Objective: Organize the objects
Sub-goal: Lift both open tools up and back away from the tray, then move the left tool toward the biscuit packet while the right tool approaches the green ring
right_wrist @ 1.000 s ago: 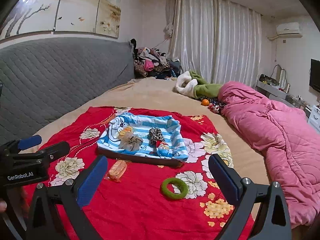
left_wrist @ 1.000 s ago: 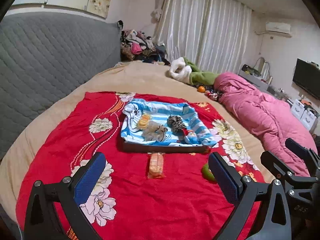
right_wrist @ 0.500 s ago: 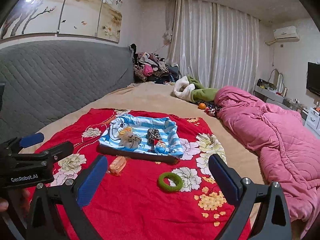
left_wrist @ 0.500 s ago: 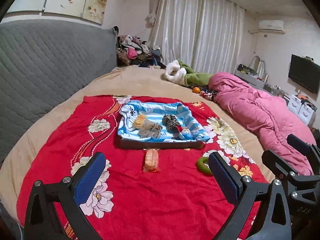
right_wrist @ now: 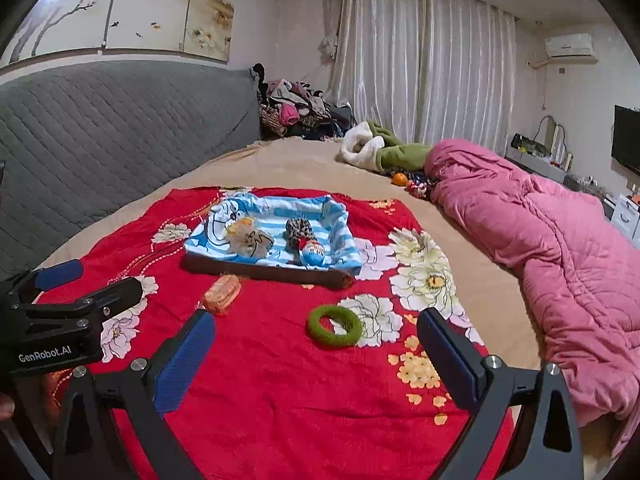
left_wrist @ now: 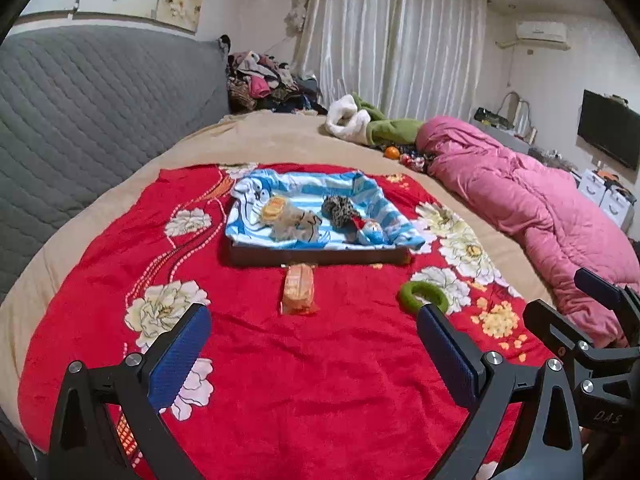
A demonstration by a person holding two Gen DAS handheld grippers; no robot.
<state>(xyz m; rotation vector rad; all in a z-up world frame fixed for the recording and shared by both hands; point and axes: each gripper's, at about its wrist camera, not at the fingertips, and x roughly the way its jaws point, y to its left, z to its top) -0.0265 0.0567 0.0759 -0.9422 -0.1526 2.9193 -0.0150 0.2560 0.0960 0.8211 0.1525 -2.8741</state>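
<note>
Ahead of the left gripper, spread wide and holding nothing, a wrapped snack lies on the red blanket just before the tray. From the right gripper, equally wide and unloaded, a green ring lies near, between its fingers.

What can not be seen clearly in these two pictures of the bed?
- Green ring, left wrist view: its near edge is hidden behind a finger of the left hand-held gripper.
- Tray, both views: the striped cloth covers its inside; only the dark front wall shows.
- Snack packet: its print is too small to read.
- Small things beside the pink quilt: too small to name.
</note>
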